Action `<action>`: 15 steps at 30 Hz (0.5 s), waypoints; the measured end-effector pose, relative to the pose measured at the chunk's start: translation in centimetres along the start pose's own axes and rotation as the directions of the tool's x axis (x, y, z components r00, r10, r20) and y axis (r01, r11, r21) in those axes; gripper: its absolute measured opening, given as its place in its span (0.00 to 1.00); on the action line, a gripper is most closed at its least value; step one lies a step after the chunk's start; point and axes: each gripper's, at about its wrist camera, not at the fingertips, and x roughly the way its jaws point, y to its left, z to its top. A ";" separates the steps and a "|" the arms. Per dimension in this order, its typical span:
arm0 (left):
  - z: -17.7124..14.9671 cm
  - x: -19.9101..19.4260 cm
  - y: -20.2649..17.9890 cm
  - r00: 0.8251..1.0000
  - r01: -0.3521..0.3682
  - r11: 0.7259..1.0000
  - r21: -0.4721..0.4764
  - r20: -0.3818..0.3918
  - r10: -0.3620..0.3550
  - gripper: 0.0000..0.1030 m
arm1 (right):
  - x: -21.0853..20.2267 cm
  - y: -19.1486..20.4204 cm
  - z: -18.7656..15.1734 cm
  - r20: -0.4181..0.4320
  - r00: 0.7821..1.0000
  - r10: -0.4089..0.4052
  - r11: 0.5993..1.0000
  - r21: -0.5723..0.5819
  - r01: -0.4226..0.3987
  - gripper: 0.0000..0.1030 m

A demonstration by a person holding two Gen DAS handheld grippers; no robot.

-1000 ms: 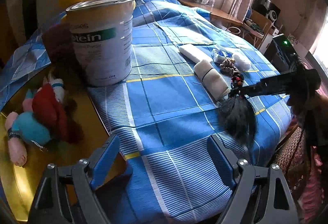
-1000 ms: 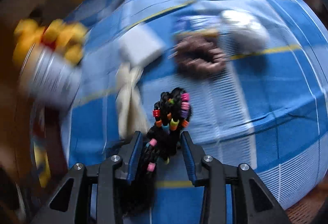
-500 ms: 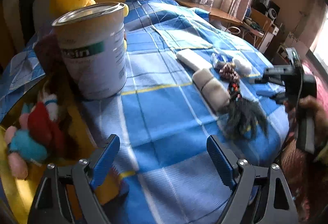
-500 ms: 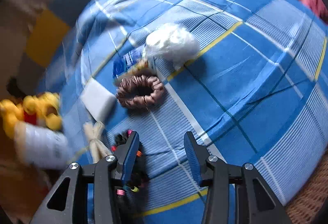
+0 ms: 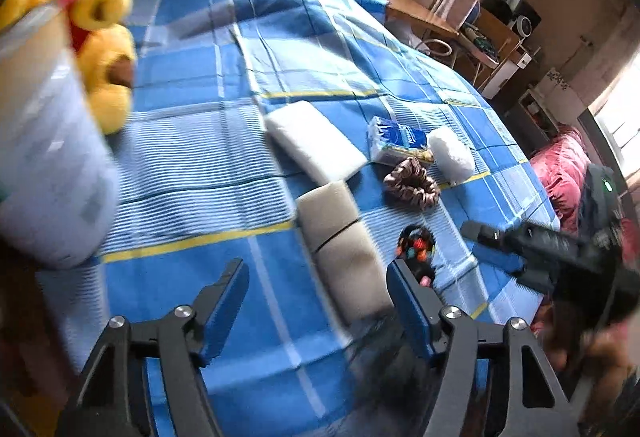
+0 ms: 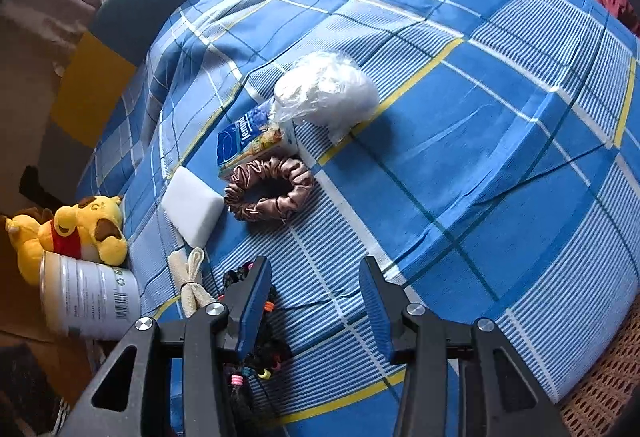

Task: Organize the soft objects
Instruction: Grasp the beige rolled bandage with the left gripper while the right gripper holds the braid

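Released beaded hairpiece (image 6: 256, 321) now lies on blue plaid cloth (image 6: 500, 165).

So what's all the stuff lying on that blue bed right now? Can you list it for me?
Bedsheet: one, blue plaid with yellow lines, under everything.
Scrunchie: one, brown satin, mid-bed.
Tissue pack: one, blue, just behind the scrunchie.
Plastic bag: one, clear with white filling, beside the tissue pack.
Sponge: one, white, left of the scrunchie.
Beige pad: one, tied in the middle, near the sponge.
Beaded braids: one bunch, black with coloured beads, at the near edge.
Bear toy: one, yellow with a red shirt, behind the tin.
Tin: one, white, far left.
Left gripper: open, empty.
Right gripper: open, empty.
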 end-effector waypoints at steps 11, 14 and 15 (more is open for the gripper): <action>2.4 8.1 -1.5 0.992 -0.094 0.995 0.033 -0.079 0.096 0.65 | -0.1 0.7 -0.2 -0.022 0.998 0.059 0.998 -0.032 -0.060 0.45; 1.8 7.4 -1.4 0.994 -0.097 0.990 0.098 -0.034 0.100 0.43 | -0.1 0.9 -0.2 -0.021 0.998 0.062 0.997 -0.042 -0.063 0.45; 1.7 6.9 -1.1 0.996 -0.087 0.992 0.096 -0.027 0.090 0.36 | -0.2 0.9 -0.2 -0.017 0.998 0.061 0.997 -0.045 -0.061 0.45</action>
